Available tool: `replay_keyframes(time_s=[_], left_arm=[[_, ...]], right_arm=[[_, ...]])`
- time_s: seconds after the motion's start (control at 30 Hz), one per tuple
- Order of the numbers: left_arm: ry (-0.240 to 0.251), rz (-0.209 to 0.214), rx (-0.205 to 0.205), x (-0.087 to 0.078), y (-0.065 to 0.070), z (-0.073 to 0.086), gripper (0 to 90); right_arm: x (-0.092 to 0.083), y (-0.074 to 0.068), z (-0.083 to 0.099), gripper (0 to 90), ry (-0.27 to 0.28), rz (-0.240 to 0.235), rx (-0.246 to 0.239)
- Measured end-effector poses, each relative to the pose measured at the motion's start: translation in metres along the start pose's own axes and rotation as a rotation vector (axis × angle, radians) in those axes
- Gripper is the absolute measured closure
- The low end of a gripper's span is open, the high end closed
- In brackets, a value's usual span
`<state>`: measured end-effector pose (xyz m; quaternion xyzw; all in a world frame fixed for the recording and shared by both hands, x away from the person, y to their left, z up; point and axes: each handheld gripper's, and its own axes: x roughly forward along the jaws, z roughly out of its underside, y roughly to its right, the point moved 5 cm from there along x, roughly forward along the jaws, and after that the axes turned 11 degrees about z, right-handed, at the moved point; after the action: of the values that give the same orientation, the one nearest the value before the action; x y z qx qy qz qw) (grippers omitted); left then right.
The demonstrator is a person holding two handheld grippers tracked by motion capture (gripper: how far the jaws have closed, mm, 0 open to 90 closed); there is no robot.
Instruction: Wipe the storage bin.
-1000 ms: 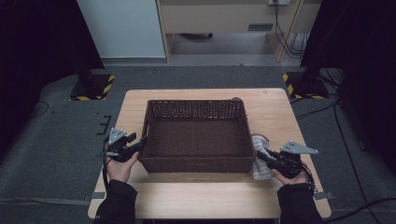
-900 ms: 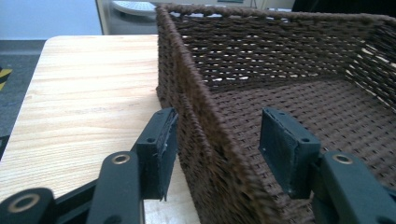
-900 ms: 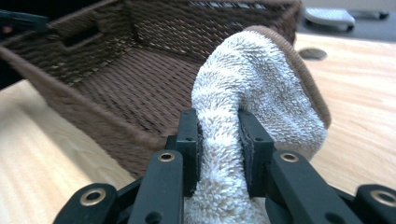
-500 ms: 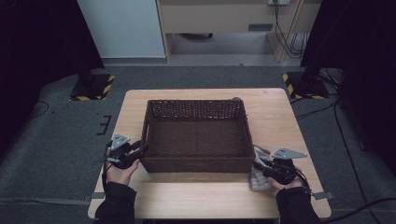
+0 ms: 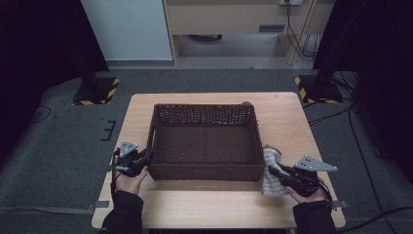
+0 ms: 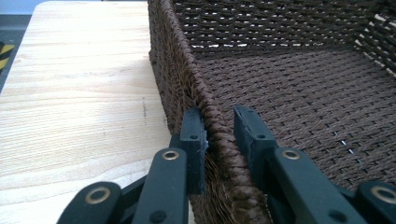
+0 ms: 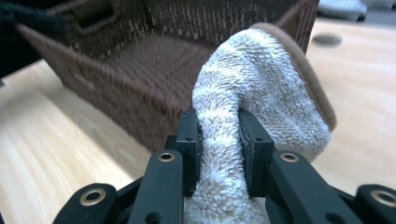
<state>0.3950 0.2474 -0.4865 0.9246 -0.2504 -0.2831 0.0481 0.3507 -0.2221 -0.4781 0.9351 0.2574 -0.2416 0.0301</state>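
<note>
High view: wicker basket (image 5: 204, 141), brown, rectangular, nothing in it, centred on the desk (image 5: 287, 117); the left hand-held gripper (image 5: 146, 157) sits at its near-left corner, the right hand-held gripper (image 5: 273, 171) just off its near-right corner with a pale towel (image 5: 271, 168) in its jaws. Left gripper view: the jaws have just been closing and now pinch the basket's side wall (image 6: 219, 140) at the rim, one pad outside, one inside. Right gripper view: jaws clamped on a fold of white terry towel (image 7: 252, 93) with brown edging, basket just ahead and to the left. Step judged: basket steadied, towel lifted for loading. Next move likely calls for carrying the towel over the rim, then opening the jaws.
</note>
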Motion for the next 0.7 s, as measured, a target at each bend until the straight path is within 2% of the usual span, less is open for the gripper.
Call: replay_keyframes(time_s=[0.13,0.23,0.33,0.4,0.5,0.6,0.7], left_arm=[[0.009,0.008,-0.002,0.0,0.0,0.001,72.3],[0.016,0.016,-0.006,0.0,-0.001,0.001,71.7],[0.019,0.025,-0.007,-0.001,-0.001,0.002,70.2],[0.012,0.023,0.001,0.0,-0.001,0.003,69.0],[0.012,0.027,-0.004,0.0,-0.001,0.003,68.1],[0.014,0.03,-0.007,0.0,-0.002,0.003,67.2],[0.014,0.031,-0.007,0.0,-0.002,0.003,66.5]], right_arm=[[0.012,-0.001,0.017,73.7,-0.099,0.01,0.004],[0.022,-0.004,0.029,73.7,-0.171,0.017,-0.01],[0.016,-0.002,0.024,73.6,-0.15,0.027,-0.001],[0.004,0.0,0.014,73.6,-0.076,0.028,0.029],[-0.01,-0.003,0.005,73.6,-0.011,0.014,0.045],[-0.013,-0.01,0.011,73.6,-0.025,0.006,0.026],[-0.005,-0.014,0.023,73.7,-0.098,0.011,0.019]])
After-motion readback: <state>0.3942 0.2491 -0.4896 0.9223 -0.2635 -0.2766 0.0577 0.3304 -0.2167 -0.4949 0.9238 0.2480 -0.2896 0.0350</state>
